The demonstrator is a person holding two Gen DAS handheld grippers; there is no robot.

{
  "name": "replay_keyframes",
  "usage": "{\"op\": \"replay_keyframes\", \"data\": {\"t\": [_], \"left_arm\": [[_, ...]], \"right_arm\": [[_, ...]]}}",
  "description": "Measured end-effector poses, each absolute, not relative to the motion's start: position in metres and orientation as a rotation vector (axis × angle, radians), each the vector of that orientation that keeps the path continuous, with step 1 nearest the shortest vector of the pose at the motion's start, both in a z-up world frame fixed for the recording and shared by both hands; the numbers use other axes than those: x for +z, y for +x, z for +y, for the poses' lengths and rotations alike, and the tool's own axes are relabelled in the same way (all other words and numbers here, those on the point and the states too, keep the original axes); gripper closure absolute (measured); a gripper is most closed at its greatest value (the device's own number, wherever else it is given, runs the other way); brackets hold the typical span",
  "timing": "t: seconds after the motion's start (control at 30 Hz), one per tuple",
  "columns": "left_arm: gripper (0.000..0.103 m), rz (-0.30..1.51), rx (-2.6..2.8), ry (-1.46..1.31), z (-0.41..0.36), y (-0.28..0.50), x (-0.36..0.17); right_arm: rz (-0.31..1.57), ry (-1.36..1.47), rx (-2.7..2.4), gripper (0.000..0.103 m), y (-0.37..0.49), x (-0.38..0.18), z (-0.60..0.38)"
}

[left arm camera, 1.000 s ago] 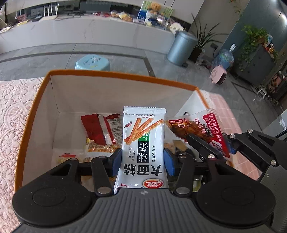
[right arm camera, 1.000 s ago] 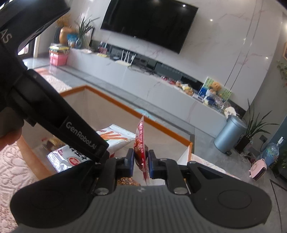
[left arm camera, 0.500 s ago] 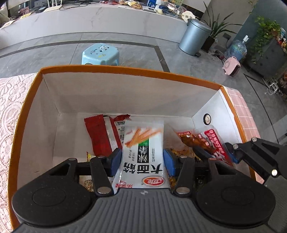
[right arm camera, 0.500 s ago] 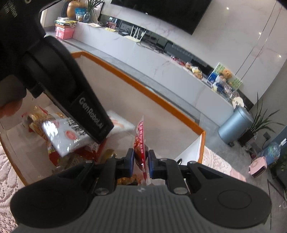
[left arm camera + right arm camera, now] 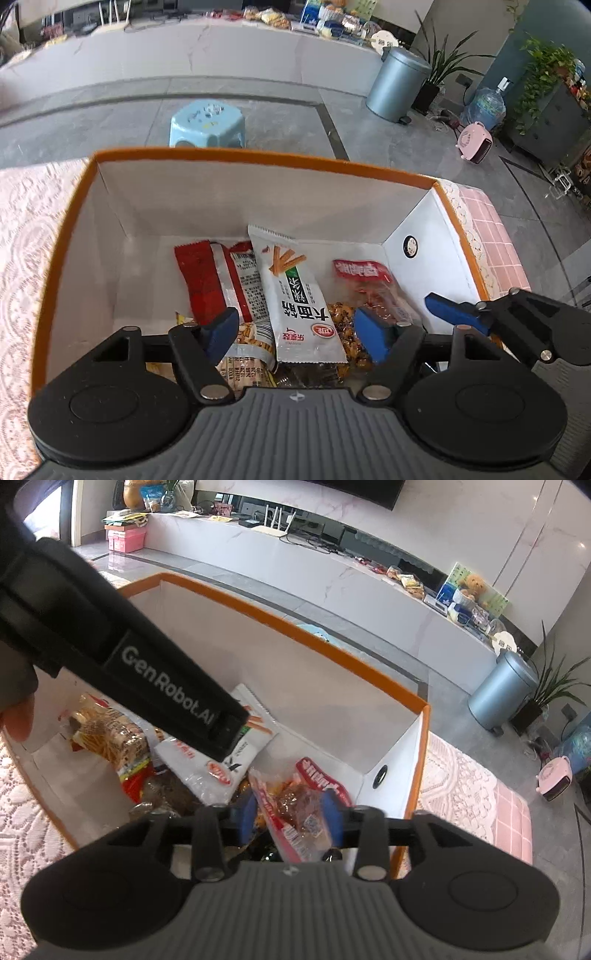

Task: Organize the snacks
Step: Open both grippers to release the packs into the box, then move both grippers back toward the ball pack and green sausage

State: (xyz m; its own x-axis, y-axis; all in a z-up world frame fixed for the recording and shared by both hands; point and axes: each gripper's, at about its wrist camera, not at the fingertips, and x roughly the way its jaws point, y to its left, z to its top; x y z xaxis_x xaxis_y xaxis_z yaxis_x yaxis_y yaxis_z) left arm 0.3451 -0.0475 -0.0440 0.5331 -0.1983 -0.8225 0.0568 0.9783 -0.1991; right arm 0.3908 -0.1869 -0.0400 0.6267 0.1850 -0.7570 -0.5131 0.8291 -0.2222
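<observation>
Both grippers opening over box [image 5: 258, 158].
Left gripper [image 5: 295, 332] clear of white pack [image 5: 299, 295]; right gripper [image 5: 291, 818] loose around red pack [image 5: 295, 812], near right wall.

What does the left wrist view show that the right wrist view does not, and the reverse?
Only the left wrist view: a light blue plastic stool beyond the box, and a red foil snack packet. Only the right wrist view: a white router with antennas on the long counter. Both: the orange-rimmed white cardboard box, the white snack packet with orange sticks, the grey metal bin.
</observation>
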Motion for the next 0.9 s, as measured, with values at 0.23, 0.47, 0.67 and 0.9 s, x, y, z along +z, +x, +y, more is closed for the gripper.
{"op": "replay_keyframes", "data": {"t": [0.23,0.47,0.67,0.9], "left_arm": [[0.018,0.946,-0.145,-0.153,-0.049,0.324,-0.023],[0.018,0.865,-0.162,-0.133,-0.052,0.286,0.007],[0.018,0.825,-0.196,-0.132,-0.053,0.240,0.028],[0.018,0.801,-0.250,-0.182,-0.050,0.183,0.033]], "right_arm": [[0.827,-0.417,0.405,0.033,0.378,-0.017,-0.190],[0.811,-0.291,0.382,0.032,0.357,0.016,-0.207],[0.778,-0.127,0.350,0.032,0.315,0.036,-0.233],[0.738,0.012,0.303,0.031,0.255,0.043,-0.257]]}}
